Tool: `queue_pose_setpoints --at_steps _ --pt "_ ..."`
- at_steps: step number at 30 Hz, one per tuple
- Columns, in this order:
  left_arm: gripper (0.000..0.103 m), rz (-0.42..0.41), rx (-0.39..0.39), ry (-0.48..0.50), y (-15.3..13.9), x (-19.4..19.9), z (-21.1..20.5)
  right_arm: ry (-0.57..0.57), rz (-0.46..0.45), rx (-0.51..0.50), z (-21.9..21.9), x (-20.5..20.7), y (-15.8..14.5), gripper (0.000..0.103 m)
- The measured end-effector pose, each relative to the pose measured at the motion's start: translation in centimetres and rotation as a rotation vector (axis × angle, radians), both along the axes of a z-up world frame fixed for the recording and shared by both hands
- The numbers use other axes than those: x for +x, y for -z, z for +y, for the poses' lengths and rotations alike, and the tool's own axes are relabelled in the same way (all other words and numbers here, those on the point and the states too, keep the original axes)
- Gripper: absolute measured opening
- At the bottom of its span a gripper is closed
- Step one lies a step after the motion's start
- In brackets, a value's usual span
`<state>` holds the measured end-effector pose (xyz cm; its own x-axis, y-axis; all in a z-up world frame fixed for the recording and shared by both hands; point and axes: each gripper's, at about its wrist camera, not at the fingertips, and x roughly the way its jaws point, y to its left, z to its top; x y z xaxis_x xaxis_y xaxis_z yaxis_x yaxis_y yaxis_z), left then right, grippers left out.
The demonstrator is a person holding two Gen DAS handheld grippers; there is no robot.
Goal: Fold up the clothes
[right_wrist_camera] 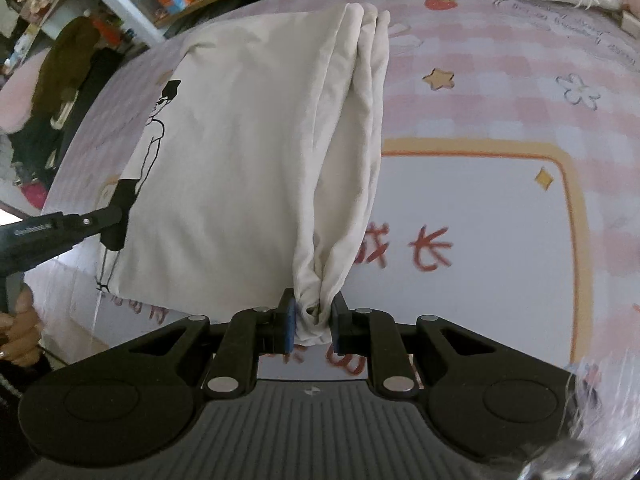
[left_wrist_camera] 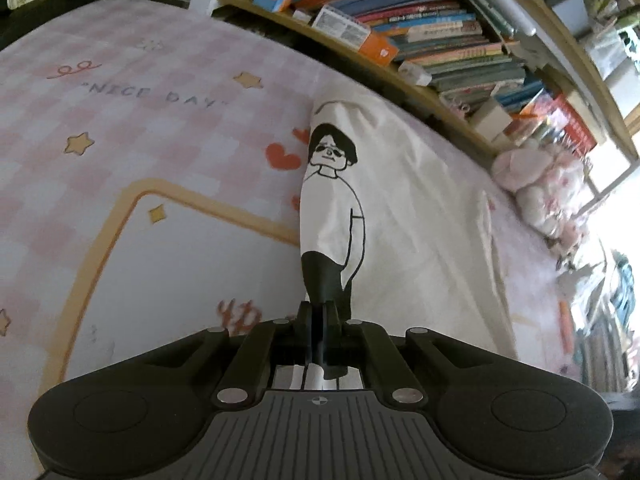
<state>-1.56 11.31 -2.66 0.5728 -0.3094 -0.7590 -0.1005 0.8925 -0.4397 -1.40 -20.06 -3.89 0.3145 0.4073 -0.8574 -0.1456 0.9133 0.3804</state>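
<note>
Two grippers hold one cream T-shirt (left_wrist_camera: 400, 216) above a bed covered by a pink checked sheet (left_wrist_camera: 140, 128). From the left wrist view, the left gripper (left_wrist_camera: 319, 316) has its black fingers pressed together on the shirt's near edge, right where the dark trousers of a printed cartoon man (left_wrist_camera: 334, 200) reach the hem; a sliver of cloth shows between them. The shirt stretches away from the fingers toward the far side of the bed, its printed edge folded into a ridge, the rest spreading to the right over the sheet. The sheet carries yellow stars, red hearts and the words "NICE DAY" (blurred but readable). Beyond the bed runs a wooden shelf (left_wrist_camera: 360, 60) stacked with books (left_wrist_camera: 432, 20), and a pale pink plush toy (left_wrist_camera: 536, 184) lies at the bed's right end. From the right wrist view, the right gripper (right_wrist_camera: 314, 318) clamps a bunched corner of the shirt (right_wrist_camera: 248, 160) between blue-padded fingers (right_wrist_camera: 289, 320), the cloth gathered into thick vertical folds rising from the grip. The fabric spreads left as a broad flat panel, with the cartoon man (right_wrist_camera: 148, 152) seen sideways along its left edge. There the left gripper (right_wrist_camera: 114, 226) pinches that edge, closed on the cloth, with the person's hand (right_wrist_camera: 20, 328) behind it at the frame's lower left. Under the shirt the sheet (right_wrist_camera: 500, 92) shows a yellow-bordered white panel with red characters.
</note>
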Motion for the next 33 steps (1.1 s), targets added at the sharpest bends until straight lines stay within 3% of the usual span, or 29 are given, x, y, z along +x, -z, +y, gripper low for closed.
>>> queue_pose_setpoints --at_steps 9,13,16,21,23,30,33 --pt "0.005 0.020 0.029 0.088 0.2 0.7 0.2 0.036 0.001 -0.020 0.6 -1.3 -0.4 0.016" --pt "0.011 0.025 0.018 0.103 0.0 1.0 1.0 0.052 -0.006 -0.042 0.7 -1.1 -0.7 0.030" --pt "0.019 0.008 0.011 0.092 -0.5 1.0 1.9 0.064 -0.012 -0.058 0.8 -0.9 -0.9 0.033" --pt "0.046 -0.046 -0.005 0.055 -1.3 1.2 3.6 0.080 -0.023 -0.085 1.0 -0.4 -1.3 0.038" --pt "0.049 -0.060 0.003 0.046 -1.5 1.7 4.1 0.080 -0.035 -0.095 1.3 -0.2 -1.4 0.039" --pt "0.050 -0.094 0.014 0.035 -1.4 4.3 5.3 0.119 -0.093 -0.133 2.2 0.0 -1.7 0.041" --pt "0.049 -0.114 -0.010 0.031 -1.3 6.0 5.9 0.137 -0.115 -0.141 2.6 -0.4 -1.6 0.034"
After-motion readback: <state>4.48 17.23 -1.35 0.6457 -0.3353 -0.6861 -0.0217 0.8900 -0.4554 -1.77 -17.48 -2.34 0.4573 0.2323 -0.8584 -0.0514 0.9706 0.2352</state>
